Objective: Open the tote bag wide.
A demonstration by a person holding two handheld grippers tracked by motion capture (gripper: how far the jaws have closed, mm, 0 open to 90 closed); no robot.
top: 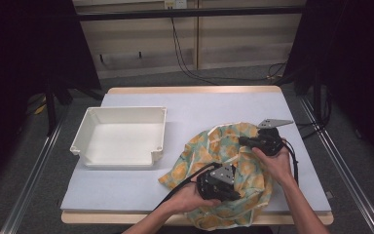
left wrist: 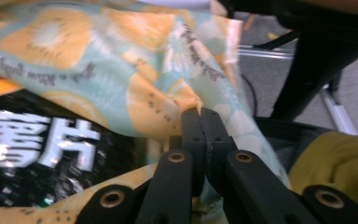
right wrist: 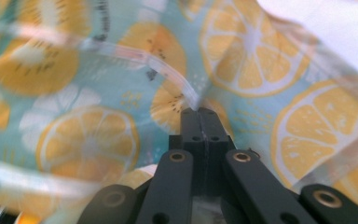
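High view: the citrus-print bag (top: 233, 165) lies on the near right part of the table (top: 185, 109), well apart from the white tray (top: 121, 136). The left gripper (top: 233, 195) has its jaws pressed together on a fold of the bag film, and the right gripper (top: 241, 141) likewise pinches the film at the far edge. Recommended practice: keep both pinches firm, move the hands together, and avoid tearing the thin film

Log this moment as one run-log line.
left tongs: shut on bag | right tongs: shut on bag | bag: citrus print, on table | white tray: left of bag
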